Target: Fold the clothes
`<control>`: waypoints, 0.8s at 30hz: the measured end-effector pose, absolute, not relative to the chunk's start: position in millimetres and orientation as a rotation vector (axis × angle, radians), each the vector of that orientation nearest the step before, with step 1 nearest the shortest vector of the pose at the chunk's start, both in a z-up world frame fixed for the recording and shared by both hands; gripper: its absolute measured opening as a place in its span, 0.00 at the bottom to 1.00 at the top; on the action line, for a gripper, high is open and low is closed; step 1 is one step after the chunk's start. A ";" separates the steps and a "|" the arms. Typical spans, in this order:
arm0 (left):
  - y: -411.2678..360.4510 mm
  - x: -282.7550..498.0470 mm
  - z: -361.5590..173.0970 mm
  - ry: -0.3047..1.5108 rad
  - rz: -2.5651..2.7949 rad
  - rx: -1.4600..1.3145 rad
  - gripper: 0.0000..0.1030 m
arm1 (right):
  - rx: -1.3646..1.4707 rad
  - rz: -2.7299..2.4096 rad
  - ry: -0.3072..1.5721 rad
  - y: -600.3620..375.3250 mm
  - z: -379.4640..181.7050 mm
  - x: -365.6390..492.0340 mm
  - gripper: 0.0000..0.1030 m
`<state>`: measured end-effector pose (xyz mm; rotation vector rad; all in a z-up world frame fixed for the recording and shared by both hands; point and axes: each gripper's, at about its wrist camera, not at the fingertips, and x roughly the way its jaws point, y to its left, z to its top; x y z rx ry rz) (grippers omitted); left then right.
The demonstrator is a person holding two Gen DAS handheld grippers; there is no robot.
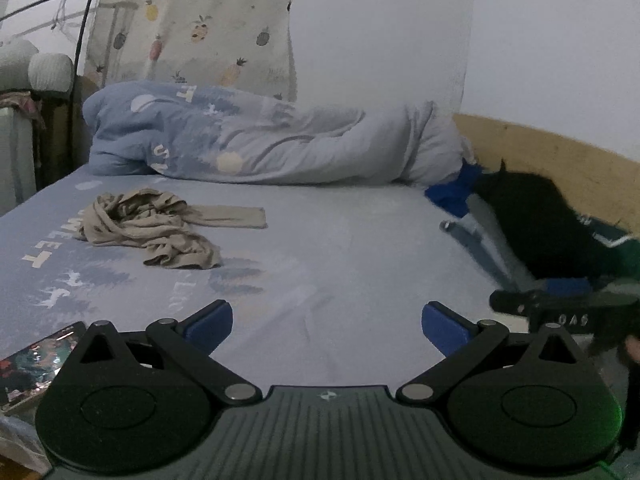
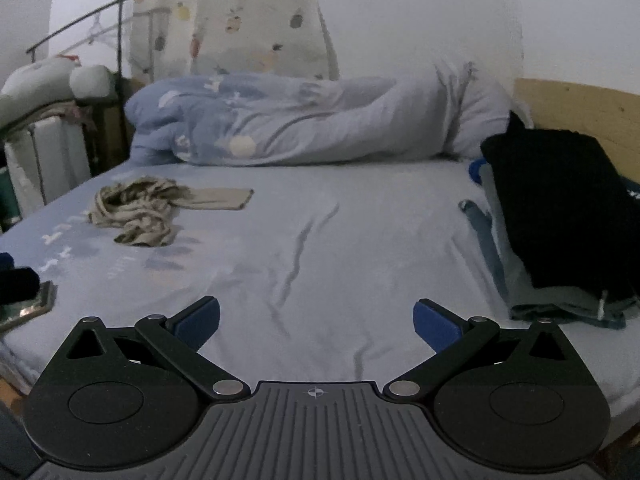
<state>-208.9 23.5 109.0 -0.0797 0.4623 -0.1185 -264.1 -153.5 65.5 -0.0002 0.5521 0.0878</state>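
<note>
1. The bed (image 2: 320,240), covered in a pale blue sheet, holds everything. Its printed white letters near the left edge read roughly "WEET" in the left wrist view; the start of the word is cut off or creased, so I cannot tell it in full.
2. The bunched duvet (image 2: 312,120) lies along the far side. It carries white letters too, blurred beyond reading.
3. The folded pile (image 2: 560,216), black on top of grey-blue pieces, sits at the right edge. A careless sweep of the right gripper (image 2: 316,322) could topple or smear it, undoing finished work.
4. The beige garment (image 1: 156,224) lies crumpled at far left, one sleeve or leg stretched flat toward the middle. It is twisted, so pinching a single layer risks dragging it as a knot rather than spreading it.
5. The left gripper (image 1: 326,326) hovers with jaws spread wide, holding nothing; the right one is likewise released and empty. Both are well apart from the garment.
6. A glossy booklet (image 1: 36,360) lies by the near left corner; cloth dragged forward could catch it.
</note>
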 end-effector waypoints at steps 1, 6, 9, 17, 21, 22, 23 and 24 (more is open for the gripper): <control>24.4 -208.5 105.6 0.465 -0.117 -0.076 1.00 | -0.002 0.086 0.558 -152.7 63.3 -263.6 1.00; 25.4 -202.6 94.3 0.518 -0.130 -0.154 1.00 | 0.005 0.089 0.568 -151.3 56.4 -264.9 1.00; 20.4 -204.1 91.2 0.527 -0.131 -0.193 1.00 | -0.013 0.101 0.554 -149.6 56.0 -269.4 1.00; 5.7 -206.0 72.1 0.514 -0.152 -0.119 1.00 | -0.025 0.099 0.567 -155.0 57.8 -268.5 1.00; 1.3 -202.9 63.9 0.566 -0.152 -0.089 1.00 | -0.041 0.097 0.572 -154.8 56.0 -267.9 1.00; 0.8 -202.6 62.4 0.578 -0.150 -0.085 1.00 | -0.045 0.096 0.573 -154.8 55.5 -267.7 1.00; 0.5 -202.5 61.2 0.590 -0.147 -0.081 1.00 | -0.049 0.095 0.574 -154.7 55.1 -267.6 1.00; 1.8 -203.7 61.5 0.589 -0.144 -0.087 1.00 | -0.053 0.095 0.575 -154.6 54.6 -267.4 1.00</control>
